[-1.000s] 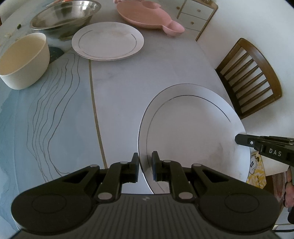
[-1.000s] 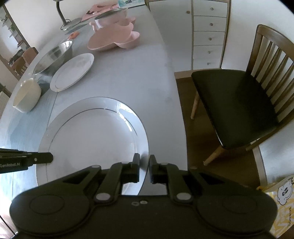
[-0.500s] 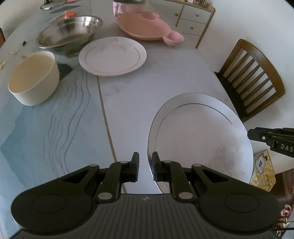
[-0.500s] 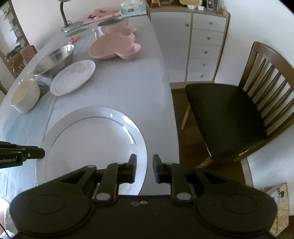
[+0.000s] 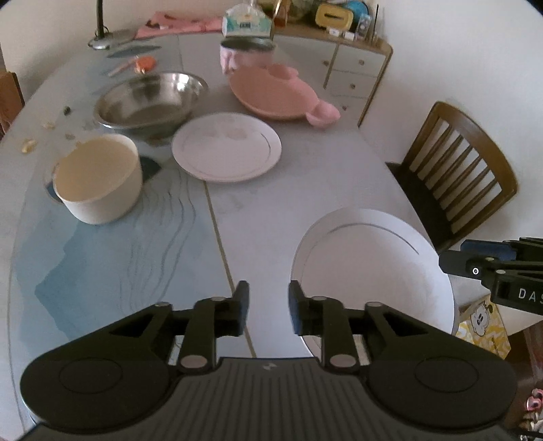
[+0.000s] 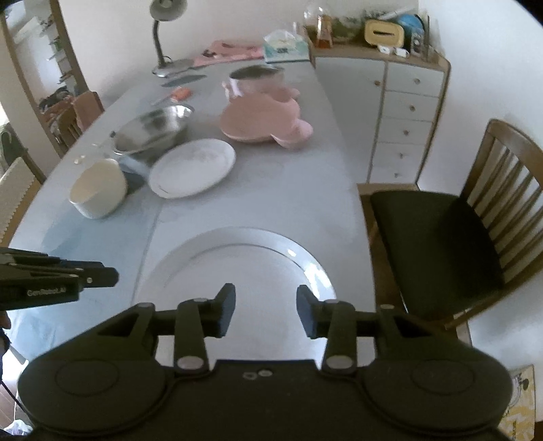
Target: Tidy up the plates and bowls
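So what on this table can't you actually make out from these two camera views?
- Large plate: in the left wrist view its near edge is hidden behind the left gripper; in the right wrist view behind the right gripper.
- Crumbs at the table's left edge: too small and blurred to identify.
- Sideboard items: blurred and small.
- Pink mug: contents not visible.

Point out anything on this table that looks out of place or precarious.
The big plate lies at the table edge nearest the chair, its rim about at that edge. Small crumbs dot the far left side. Nothing looks spilled or broken.
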The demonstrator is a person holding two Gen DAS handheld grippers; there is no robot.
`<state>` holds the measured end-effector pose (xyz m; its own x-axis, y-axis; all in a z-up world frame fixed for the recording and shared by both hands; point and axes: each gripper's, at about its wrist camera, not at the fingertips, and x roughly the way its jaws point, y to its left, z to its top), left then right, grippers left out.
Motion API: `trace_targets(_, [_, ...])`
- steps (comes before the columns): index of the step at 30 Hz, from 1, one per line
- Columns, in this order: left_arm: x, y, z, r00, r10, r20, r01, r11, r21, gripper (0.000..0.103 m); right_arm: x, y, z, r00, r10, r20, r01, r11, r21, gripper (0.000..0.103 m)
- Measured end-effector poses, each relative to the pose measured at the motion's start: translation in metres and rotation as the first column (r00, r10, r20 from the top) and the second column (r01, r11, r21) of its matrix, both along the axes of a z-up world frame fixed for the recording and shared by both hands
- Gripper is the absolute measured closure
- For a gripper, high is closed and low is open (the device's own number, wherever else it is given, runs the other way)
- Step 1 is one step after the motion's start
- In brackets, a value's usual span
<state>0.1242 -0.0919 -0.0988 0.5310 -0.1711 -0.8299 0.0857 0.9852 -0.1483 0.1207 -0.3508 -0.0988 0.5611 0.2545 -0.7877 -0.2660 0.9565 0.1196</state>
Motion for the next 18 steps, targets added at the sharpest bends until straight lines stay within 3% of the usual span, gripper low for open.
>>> trace_targets(6, [-0.006, 0.016, 0.017, 0.999, 0.006, 0.046, -0.006, 1.000, 0.008, 0.074, -0.001, 0.021, 0.013, 0.999, 0.018, 0.033, -0.019, 1.000, 0.016, 0.054])
trace_targets(8, [-0.006, 0.022, 0.023, 0.998, 0.009, 0.062, -0.010, 1.000, 0.012, 0.073, 0.001, 0.027, 0.018, 0.999, 0.022, 0.047, -0.023, 1.000, 0.018, 0.041])
trace_targets(10, [-0.006, 0.026, 0.028, 0.997, 0.013, 0.079, -0.014, 1.000, 0.018, 0.072, 0.002, 0.033, 0.023, 0.998, 0.021, 0.063, -0.022, 1.000, 0.022, 0.035])
trace_targets(12, [-0.005, 0.032, 0.034, 0.995, 0.020, 0.095, -0.022, 0.999, 0.024, 0.063, 0.006, 0.039, 0.027, 0.997, 0.024, 0.074, -0.025, 0.999, 0.022, 0.033])
trace_targets(14, [-0.006, 0.037, 0.040, 0.992, 0.036, 0.124, -0.040, 0.999, 0.035, 0.040, 0.010, 0.044, 0.030, 0.997, 0.024, 0.078, -0.026, 0.999, 0.022, 0.029])
trace_targets(18, [-0.003, 0.044, 0.050, 0.987, 0.046, 0.156, -0.053, 0.998, 0.042, 0.035, 0.018, 0.055, 0.035, 0.995, 0.038, 0.092, -0.040, 0.999, 0.019, 0.025])
